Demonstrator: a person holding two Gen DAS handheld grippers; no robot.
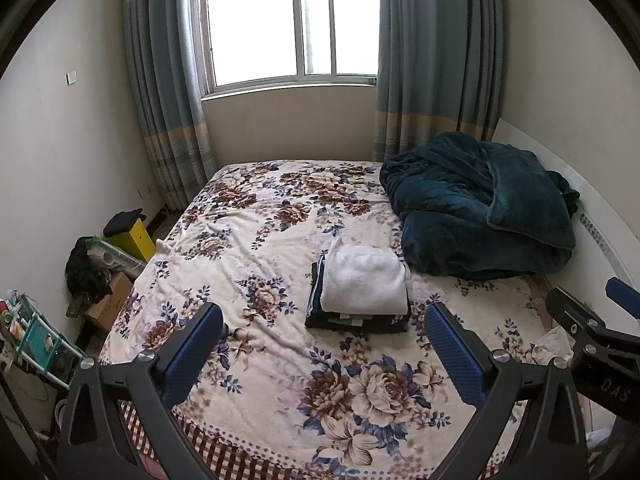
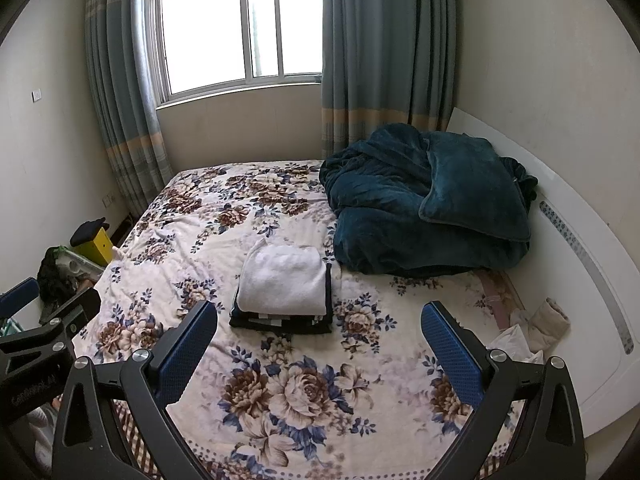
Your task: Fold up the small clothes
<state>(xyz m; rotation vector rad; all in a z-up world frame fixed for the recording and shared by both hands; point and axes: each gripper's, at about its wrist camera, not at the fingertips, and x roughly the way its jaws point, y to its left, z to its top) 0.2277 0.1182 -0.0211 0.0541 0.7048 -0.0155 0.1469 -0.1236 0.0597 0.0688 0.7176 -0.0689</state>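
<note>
Folded clothes (image 1: 362, 288) stacked on flowered bed (image 1: 256, 216), white towel (image 2: 282, 282) laid on top, left gripper (image 1: 323, 354) and right gripper (image 2: 319, 350) held above bed, jaws spread, nothing gripped.

floral bedspread (image 1: 280, 220) over the bed, crumpled dark teal blanket (image 1: 480, 208) at its far right corner, window (image 1: 280, 24) between grey-blue curtains (image 1: 168, 100), yellow box (image 1: 136, 236) and cardboard box (image 1: 108, 300) on floor at left, white headboard (image 2: 580, 280) along right wall
</note>
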